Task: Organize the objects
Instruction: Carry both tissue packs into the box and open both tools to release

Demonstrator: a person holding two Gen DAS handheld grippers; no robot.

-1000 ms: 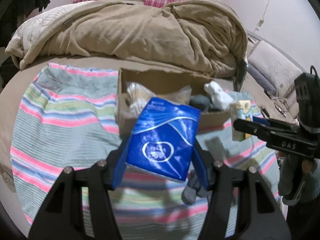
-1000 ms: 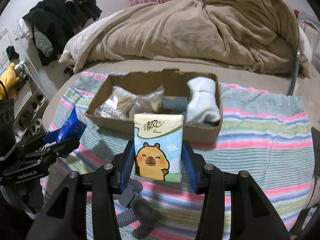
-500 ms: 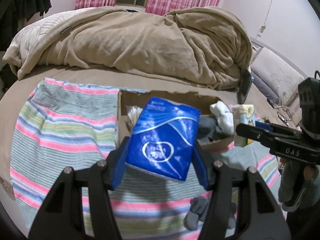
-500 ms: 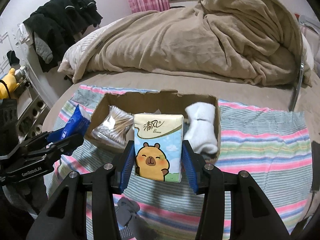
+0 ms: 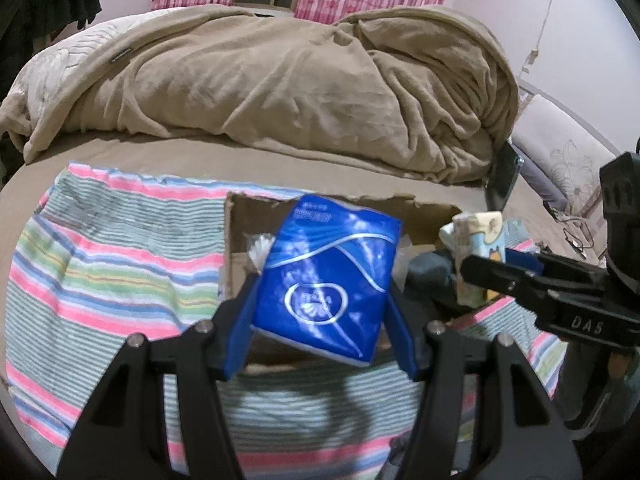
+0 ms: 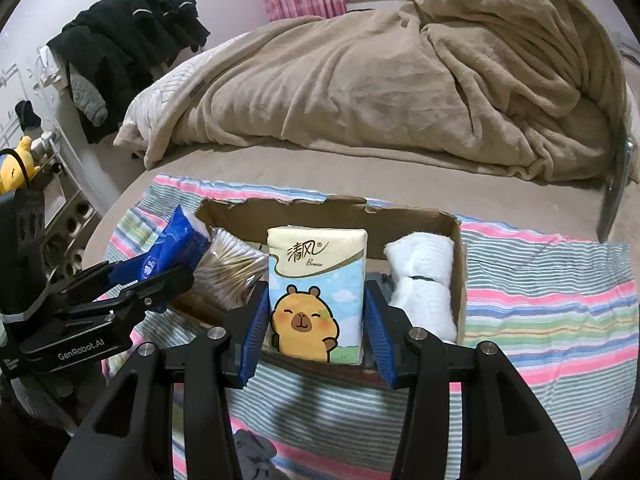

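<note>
My left gripper (image 5: 320,312) is shut on a blue tissue pack (image 5: 328,288) and holds it over the left part of the cardboard box (image 5: 236,232). My right gripper (image 6: 316,328) is shut on a tissue pack with a cartoon capybara (image 6: 316,292), held over the box's middle (image 6: 460,248). The box holds a bag of cotton swabs (image 6: 228,268), a white rolled sock (image 6: 424,276) and a dark sock (image 5: 428,272). The right gripper also shows in the left wrist view (image 5: 472,268), the left one in the right wrist view (image 6: 176,272).
The box lies on a striped towel (image 6: 552,300) on a bed. A crumpled beige blanket (image 6: 380,92) lies behind it. A grey sock (image 6: 256,452) lies on the towel in front of the box. Dark clothes (image 6: 120,48) and a shelf stand at the left.
Both grippers have moved forward with their packs, from in front of the box to over it. The grey sock on the towel has dropped towards the bottom edge of both views.
</note>
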